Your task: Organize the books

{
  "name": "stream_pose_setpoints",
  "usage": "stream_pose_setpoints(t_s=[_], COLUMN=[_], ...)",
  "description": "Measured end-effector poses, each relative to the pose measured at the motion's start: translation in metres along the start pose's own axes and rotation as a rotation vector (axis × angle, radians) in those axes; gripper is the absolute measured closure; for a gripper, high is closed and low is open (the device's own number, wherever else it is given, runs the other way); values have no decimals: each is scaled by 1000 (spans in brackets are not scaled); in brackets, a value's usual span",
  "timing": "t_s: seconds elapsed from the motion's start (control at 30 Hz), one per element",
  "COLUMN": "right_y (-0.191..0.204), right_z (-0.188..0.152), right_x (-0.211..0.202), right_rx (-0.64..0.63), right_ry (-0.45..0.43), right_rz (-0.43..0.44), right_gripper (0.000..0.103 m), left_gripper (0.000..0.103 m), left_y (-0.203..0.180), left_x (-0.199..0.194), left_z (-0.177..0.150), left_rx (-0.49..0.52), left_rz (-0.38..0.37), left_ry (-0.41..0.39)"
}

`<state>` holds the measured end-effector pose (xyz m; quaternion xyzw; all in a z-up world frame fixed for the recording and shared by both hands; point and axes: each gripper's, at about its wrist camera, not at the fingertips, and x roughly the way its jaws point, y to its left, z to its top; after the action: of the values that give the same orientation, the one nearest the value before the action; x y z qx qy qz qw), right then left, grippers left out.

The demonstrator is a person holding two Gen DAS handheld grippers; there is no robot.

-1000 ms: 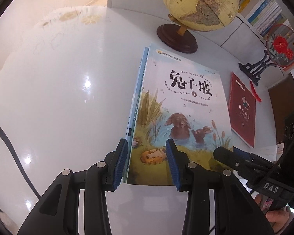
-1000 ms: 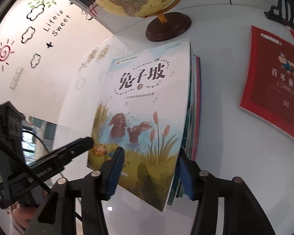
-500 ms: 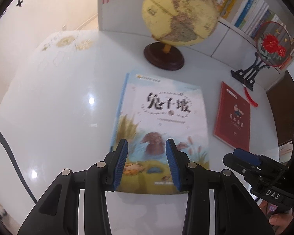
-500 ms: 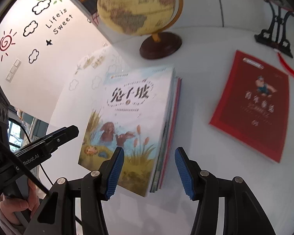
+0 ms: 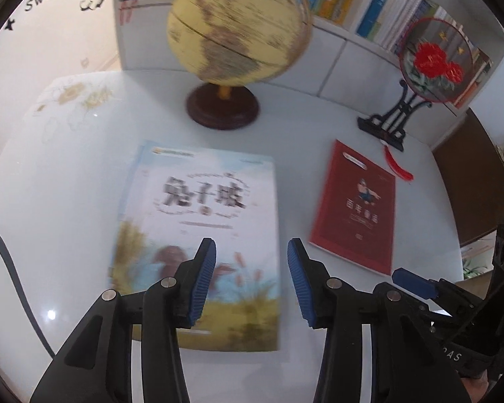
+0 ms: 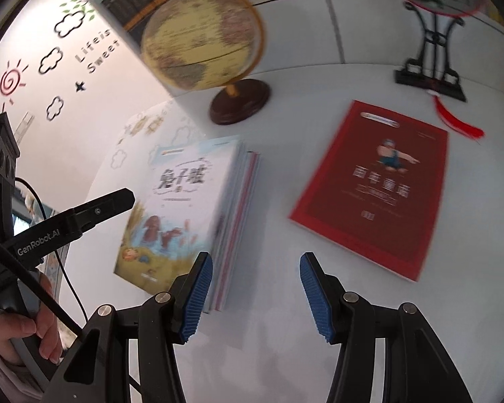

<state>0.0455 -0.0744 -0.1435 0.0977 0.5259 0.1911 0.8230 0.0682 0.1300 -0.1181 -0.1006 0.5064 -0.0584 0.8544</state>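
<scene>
Left tongs: mine, held above the bench, jaws apart with nothing between the pads; they have just been opening. Behind them lies the near right corner of the stack.
Right tongs: mine too, jaws standing apart and empty, over bare bench between the stack and the red book.
Left hand: seen from the right wrist view at the near left, wrapped around the left tongs' handle.
Stack of books: one stack, flat on the bench at the left; the top cover shows rabbits in a pond with reeds. Several page edges and a pink spine show along its right side; how many books are in it I cannot tell.
Red book: one, lying flat and alone, to the right of the stack and apart from it.
Globe: one, on a round dark wooden base, far of the stack.
Round fan: one, with red flowers, upright on a black stand at the far right; a red tassel trails onto the bench beside the red book's far corner.
Bench: one, white and glossy.
Shelf: a row of upright books along the far wall, too blurred to count.
</scene>
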Motion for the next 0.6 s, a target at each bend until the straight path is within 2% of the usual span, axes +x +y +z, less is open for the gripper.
stream_pose_setpoints(t_s=[0.1,0.2,0.33,0.37,0.6], right_y=[-26,-56,-93,-101,-154], right_z=[-5,-11,-15,-16,-13], right_x=[-5,-10,-15,-16,-17], right_rx=[46,119,211,228,311], right_ry=[-11,-16,-29,-36,-135], right_rz=[-19,-29,-38,-41,-37], right_gripper=[50,50,50,50,50], left_gripper=[61,54,35,33,33], left_y=[-19,-36,-61,-67,-97], left_x=[15,29,49,54,102], left_z=[-1,-3,1,3,16], left_rx=[3,19,54,62,68], left_rz=[-27,-42,-55,-55,-66], left_ry=[39,67,92,95,168])
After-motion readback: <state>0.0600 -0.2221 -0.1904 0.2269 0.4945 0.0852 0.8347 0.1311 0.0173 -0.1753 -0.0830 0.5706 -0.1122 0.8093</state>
